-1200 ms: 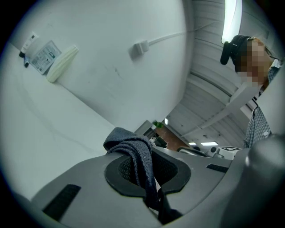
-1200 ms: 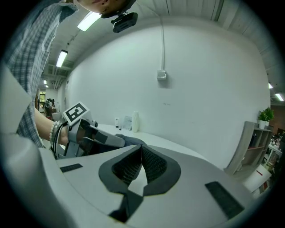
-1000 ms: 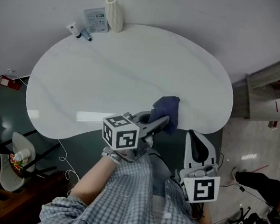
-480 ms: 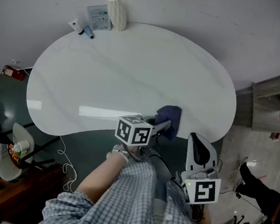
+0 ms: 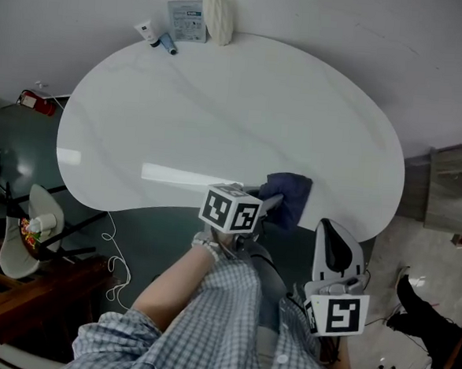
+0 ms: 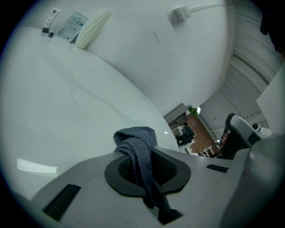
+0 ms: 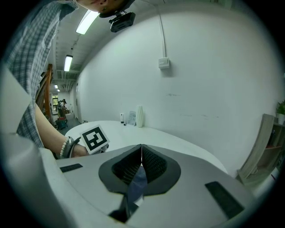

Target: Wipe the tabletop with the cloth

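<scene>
Cloth [image 5: 289, 193]: dark blue, knitted, bunched. Resting on the near edge of the tabletop [image 5: 220, 116], right of centre, with one strand drawn up into the left gripper [image 6: 144, 165].

Far left, off the table: white chair [image 5: 12, 263], low down, with a small colourful item on the seat that cannot be identified.

Far rim, left of centre, grouped close against the wall:
- small white tube [image 5: 149, 32]
- blue-capped tube [image 5: 169, 46] just beside it
- flat printed packet [image 5: 187, 20]
- ribbed white vase [image 5: 218, 4], upright

Print on packet and tubes too small to read; no brand legible.

Tabletop: white, glossy, kidney-shaped, faint grey veining, bright reflection strip near the near edge.

Left gripper: at the near edge, centre. Jaws clamped on the strand of cloth, rest of the fabric spilling forward onto the surface. Marker cube [image 5: 231, 209] on top, black-and-white pattern only, no lettering.

Right gripper [image 7: 141, 156]: near right, held back beside the body, off the table. Jaws pressed together pad to pad, nothing gripped.

Step in hand, by judgement: wiping, cloth positioned at the near right margin. Next move likely to call for pressing the bunch flat and sweeping leftward and farther across the open surface, stopping short of the grouped items at the far rim.
</scene>
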The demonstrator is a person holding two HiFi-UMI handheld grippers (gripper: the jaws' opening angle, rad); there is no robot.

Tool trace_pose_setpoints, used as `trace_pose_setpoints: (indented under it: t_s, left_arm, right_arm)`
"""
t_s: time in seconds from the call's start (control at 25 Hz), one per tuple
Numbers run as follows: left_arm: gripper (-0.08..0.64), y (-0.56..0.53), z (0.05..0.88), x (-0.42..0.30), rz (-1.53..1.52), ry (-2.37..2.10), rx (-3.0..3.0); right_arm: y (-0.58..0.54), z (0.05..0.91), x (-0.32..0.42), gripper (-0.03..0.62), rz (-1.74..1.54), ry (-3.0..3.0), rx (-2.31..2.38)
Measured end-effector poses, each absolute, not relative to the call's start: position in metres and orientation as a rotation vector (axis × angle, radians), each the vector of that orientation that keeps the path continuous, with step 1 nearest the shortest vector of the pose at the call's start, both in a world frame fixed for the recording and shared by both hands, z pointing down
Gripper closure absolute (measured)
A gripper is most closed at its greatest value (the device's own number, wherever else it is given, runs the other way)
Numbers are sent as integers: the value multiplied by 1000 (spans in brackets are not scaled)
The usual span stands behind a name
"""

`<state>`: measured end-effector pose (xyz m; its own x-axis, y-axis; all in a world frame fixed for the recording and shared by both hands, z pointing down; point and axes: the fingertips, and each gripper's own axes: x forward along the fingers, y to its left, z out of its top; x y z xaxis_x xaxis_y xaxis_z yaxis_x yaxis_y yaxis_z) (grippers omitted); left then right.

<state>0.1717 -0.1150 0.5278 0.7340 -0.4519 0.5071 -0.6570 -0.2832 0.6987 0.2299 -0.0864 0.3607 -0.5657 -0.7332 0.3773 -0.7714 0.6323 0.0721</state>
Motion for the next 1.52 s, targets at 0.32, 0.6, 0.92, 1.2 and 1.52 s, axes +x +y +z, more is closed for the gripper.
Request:
trace_pose_setpoints:
  t_s: [0.32,0.6,0.92,1.2,1.52]
  left_arm:
    - [526,-106,532,104,285,-988,1887]
    - [526,-87,538,10,231,-1203,1739]
    - [526,-50,541,-99,63,-1432,1527]
    - [526,-9,540,-170,-105,-1563,1346]
    - [526,26,541,-221,-242,-1668,1176]
  right_arm:
    - [-97,359,198,583,120,-2520,1142]
    - [-104,352,151,583,108,-2606,1008]
    - [-109,347,108,583,84,-2661,891]
    - [-119,340,85,583,61,-2676,864]
    - [-128,340,63,583,49,-2674,819]
